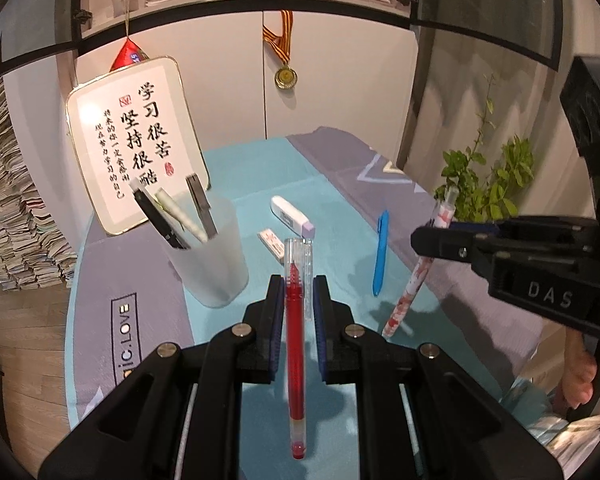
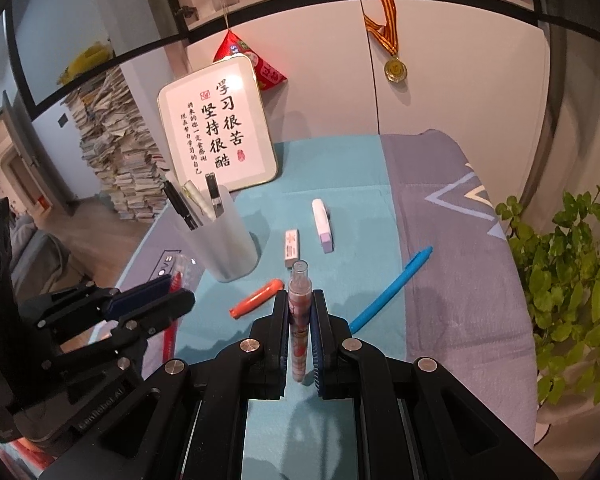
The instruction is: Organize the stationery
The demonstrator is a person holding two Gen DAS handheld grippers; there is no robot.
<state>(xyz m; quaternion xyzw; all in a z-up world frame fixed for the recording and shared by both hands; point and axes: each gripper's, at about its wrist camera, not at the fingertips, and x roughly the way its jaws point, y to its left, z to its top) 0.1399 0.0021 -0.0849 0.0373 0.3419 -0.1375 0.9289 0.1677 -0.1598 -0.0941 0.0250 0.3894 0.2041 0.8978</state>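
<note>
My left gripper (image 1: 298,286) is shut on a red gel pen (image 1: 296,344) with a clear cap, held above the mat right of the frosted pen cup (image 1: 212,256). The cup holds three pens (image 1: 172,216). My right gripper (image 2: 300,304) is shut on a pink patterned pen (image 2: 300,320), seen from the left wrist view too (image 1: 412,280). On the teal mat lie a blue pen (image 2: 392,288), an orange marker (image 2: 256,298), an eraser (image 2: 292,248) and a white correction tape (image 2: 322,224). The left gripper shows at the left of the right wrist view (image 2: 156,300).
A framed calligraphy sign (image 2: 220,136) leans against the cabinet behind the cup. A green plant (image 2: 572,280) stands at the right edge of the table. Stacks of paper (image 2: 116,152) stand on the floor at left. A medal (image 2: 396,68) hangs on the cabinet.
</note>
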